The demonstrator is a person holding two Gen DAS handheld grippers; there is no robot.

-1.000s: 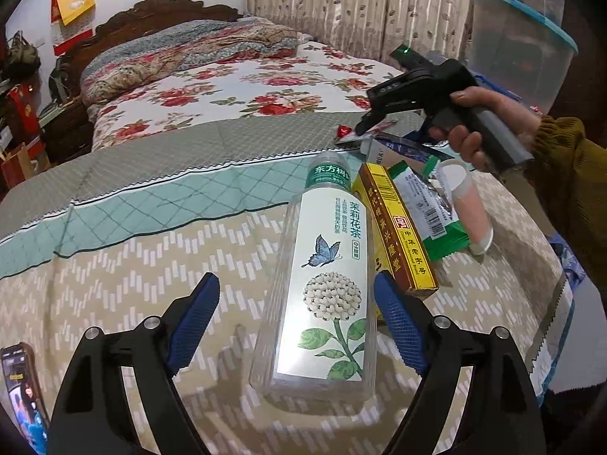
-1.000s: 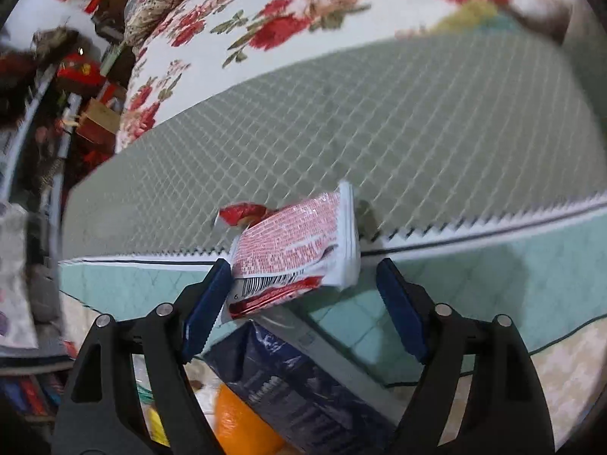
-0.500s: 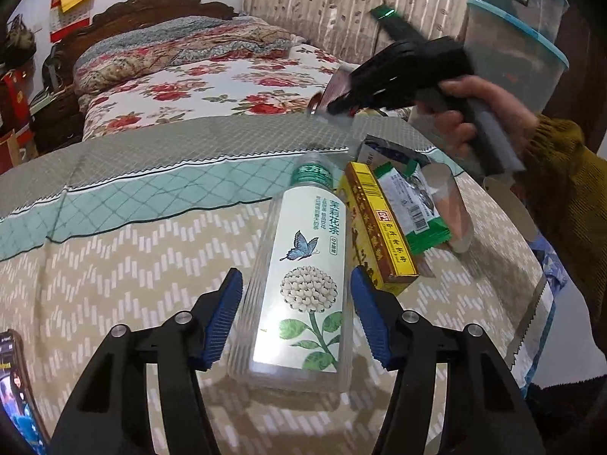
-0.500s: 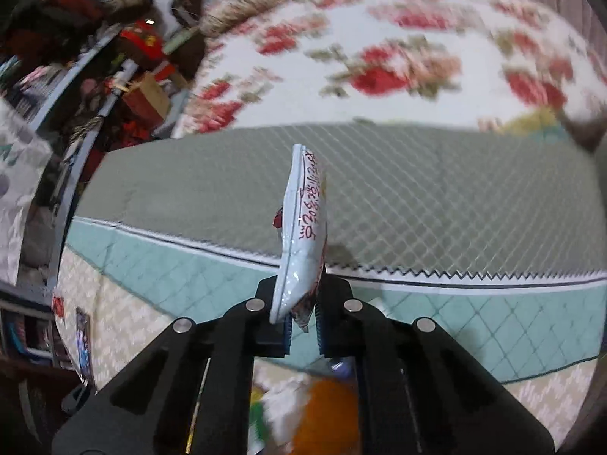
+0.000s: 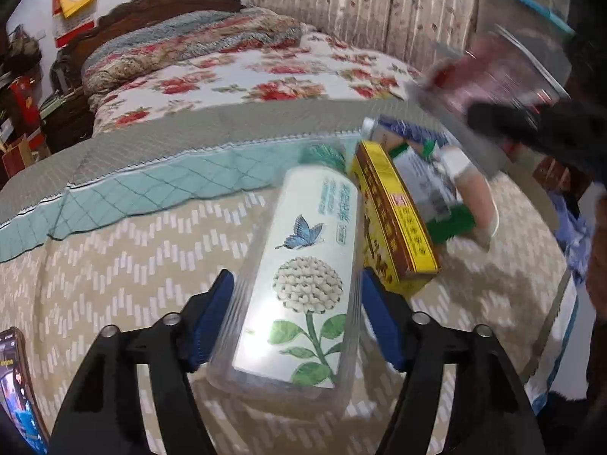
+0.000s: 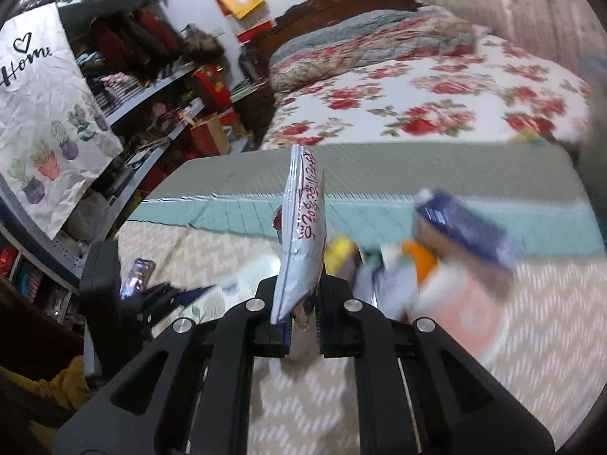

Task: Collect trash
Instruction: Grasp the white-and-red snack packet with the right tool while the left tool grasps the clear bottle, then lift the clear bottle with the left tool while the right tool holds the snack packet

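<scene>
An empty clear tea bottle (image 5: 303,276) with a white flower-and-butterfly label lies on the patterned bedspread. My left gripper (image 5: 297,322) is shut on its lower half, both blue pads against its sides. My right gripper (image 6: 303,326) is shut on a red-and-white snack wrapper (image 6: 303,235) and holds it upright above the bed; it shows blurred in the left wrist view (image 5: 489,87). A yellow box (image 5: 394,220), a green-and-white packet (image 5: 436,193), a pink cup (image 5: 474,193) and a blue box (image 6: 463,227) lie in a heap beside the bottle.
A phone (image 5: 15,386) lies on the bedspread at the lower left. A floral bed (image 5: 242,79) with a dark headboard stands behind. Shelves packed with goods (image 6: 125,87) run along the left. A clear storage bin (image 5: 527,19) stands at the back right.
My left gripper has closed onto the bottle. My right gripper has shut on the wrapper, lifted it off the bedspread and swung up and back; its view has swung towards the room.
</scene>
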